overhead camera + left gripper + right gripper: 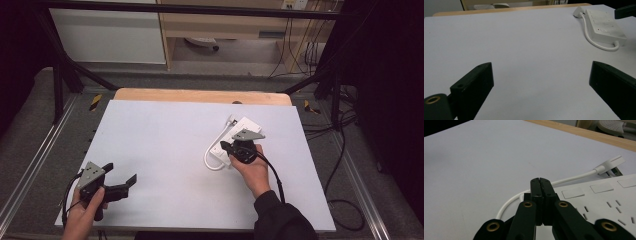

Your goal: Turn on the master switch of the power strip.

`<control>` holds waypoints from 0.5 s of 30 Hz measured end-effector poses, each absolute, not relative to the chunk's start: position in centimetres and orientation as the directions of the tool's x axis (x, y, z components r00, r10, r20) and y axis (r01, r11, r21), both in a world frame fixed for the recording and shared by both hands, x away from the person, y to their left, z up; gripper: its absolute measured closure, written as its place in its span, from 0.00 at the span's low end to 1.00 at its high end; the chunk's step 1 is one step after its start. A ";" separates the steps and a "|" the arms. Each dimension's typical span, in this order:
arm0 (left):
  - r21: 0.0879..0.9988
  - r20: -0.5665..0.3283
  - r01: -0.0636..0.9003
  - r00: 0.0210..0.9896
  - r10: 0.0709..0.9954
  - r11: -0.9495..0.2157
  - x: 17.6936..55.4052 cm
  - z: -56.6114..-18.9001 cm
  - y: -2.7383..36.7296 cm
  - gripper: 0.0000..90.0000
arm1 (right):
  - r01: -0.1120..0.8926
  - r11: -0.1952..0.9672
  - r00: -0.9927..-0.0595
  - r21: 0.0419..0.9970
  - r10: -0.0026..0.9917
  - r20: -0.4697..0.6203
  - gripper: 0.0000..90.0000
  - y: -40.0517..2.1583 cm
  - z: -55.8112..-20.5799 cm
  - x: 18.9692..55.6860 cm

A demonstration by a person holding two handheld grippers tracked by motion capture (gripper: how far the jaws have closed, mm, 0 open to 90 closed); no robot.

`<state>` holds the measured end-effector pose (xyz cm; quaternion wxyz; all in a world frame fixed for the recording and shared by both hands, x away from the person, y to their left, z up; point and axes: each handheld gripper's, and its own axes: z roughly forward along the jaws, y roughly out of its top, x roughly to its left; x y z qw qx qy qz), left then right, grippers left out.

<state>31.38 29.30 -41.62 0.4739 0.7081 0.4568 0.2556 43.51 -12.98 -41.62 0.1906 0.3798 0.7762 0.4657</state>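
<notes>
A white table point(165, 150) carries a white power strip point(239, 135) with its looped cord point(210, 157). Over it, the right gripper point(540, 181) has jaws pressed together, empty; the left gripper point(120, 180), near the front-left corner, gapes wide.

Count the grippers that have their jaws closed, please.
1. The right gripper, above the near end of the power strip, has its jaws pressed together with nothing between them. The left gripper, at the table's near left corner, is open.
</notes>
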 end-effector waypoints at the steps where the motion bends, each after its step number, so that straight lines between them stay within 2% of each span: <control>1: 0.904 -0.072 0.406 0.452 0.889 -0.133 31.4 -41.6 29.3 0.06 | 0.412 0.280 -0.639 0.867 0.767 0.056 1.00 -12.9 -41.7 43.5; 15: 0.903 -0.071 0.407 0.453 0.889 -0.135 31.4 -41.7 29.3 0.06 | 0.431 0.299 -0.639 0.851 0.768 0.054 1.00 -12.0 -42.9 44.2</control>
